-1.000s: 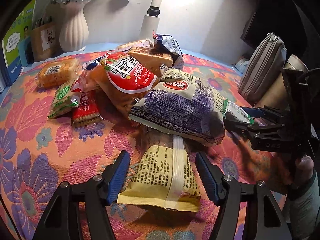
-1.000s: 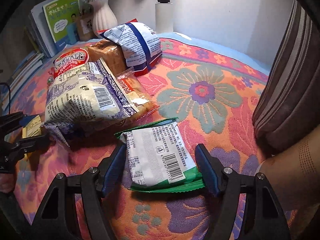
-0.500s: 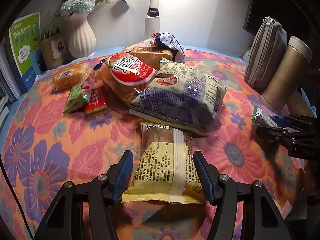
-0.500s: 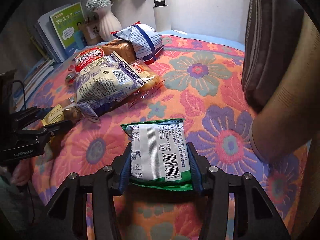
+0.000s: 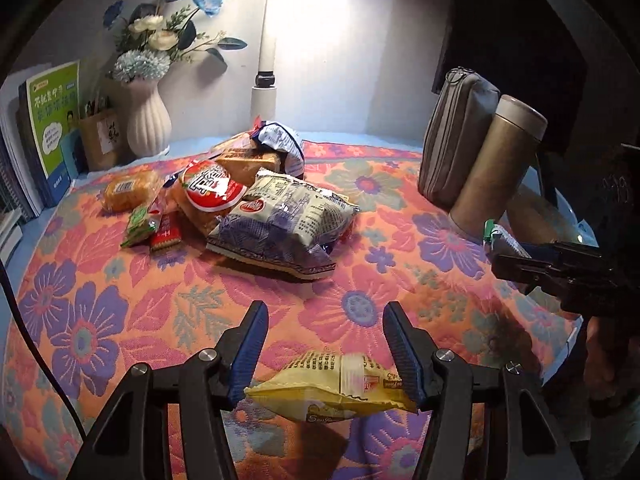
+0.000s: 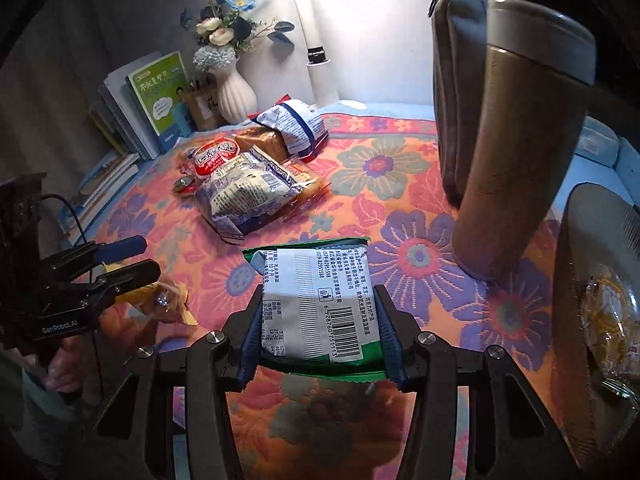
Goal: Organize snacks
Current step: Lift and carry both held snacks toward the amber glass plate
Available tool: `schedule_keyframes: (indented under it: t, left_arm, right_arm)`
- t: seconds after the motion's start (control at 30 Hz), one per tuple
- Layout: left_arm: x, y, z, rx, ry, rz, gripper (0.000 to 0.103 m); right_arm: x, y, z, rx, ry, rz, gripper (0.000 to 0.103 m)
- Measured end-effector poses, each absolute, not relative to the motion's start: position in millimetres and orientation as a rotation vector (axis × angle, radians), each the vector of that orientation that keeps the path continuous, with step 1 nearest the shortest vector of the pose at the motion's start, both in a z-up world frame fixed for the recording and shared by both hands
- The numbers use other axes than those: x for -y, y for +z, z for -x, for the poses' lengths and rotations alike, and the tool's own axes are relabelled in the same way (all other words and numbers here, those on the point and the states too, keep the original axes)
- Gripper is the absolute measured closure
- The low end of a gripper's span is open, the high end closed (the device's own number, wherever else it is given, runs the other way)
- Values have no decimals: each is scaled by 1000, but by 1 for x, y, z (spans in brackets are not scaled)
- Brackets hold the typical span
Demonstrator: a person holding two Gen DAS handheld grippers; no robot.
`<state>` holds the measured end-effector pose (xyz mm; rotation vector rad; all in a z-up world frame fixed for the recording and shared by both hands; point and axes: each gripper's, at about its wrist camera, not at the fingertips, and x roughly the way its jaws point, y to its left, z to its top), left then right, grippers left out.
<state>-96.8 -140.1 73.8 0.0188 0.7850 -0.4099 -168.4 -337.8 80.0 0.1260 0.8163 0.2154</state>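
My left gripper [image 5: 325,330] holds a yellow snack packet [image 5: 334,390] low between its jaws, lifted above the flowered cloth. It also shows in the right wrist view [image 6: 160,300], tilted in the left gripper [image 6: 124,258]. My right gripper [image 6: 318,318] is shut on a white-and-green snack packet [image 6: 318,304], raised above the cloth; in the left wrist view it [image 5: 520,254] is at the right edge. A pile of snack bags [image 5: 280,216] lies at the back middle of the table, also in the right wrist view [image 6: 248,188].
A white vase with flowers [image 5: 146,120], books [image 5: 48,120] and a lamp post [image 5: 266,88] stand at the back. A grey pouch [image 5: 452,132] and a brown flask [image 6: 520,152] stand at the right. A glass container [image 6: 600,300] is at the far right.
Both grippers have lifted and pulled back from the pile with their packets. The yellow packet has slid lower and tilted between the left jaws.
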Motion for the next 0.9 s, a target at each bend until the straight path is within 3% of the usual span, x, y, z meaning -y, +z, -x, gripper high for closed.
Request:
schedule_keyframes:
  t: [0.57,0.63,0.67,0.9]
  left_arm:
    - [122,36,129,-865,-349,-50,41]
    - [119,37,133,-877,-338,-60,29]
    - [118,38,135,-883,-343,-63,27]
    - [121,35,144,-936,-407,-73,27]
  right_arm:
    - [362,70,179,-826,220,-197,54]
    - [362,71,179,-821,226,-201,54]
    - [363,71,178,-821,229,-205,54]
    - [363,65,176,-838,235,-214,54]
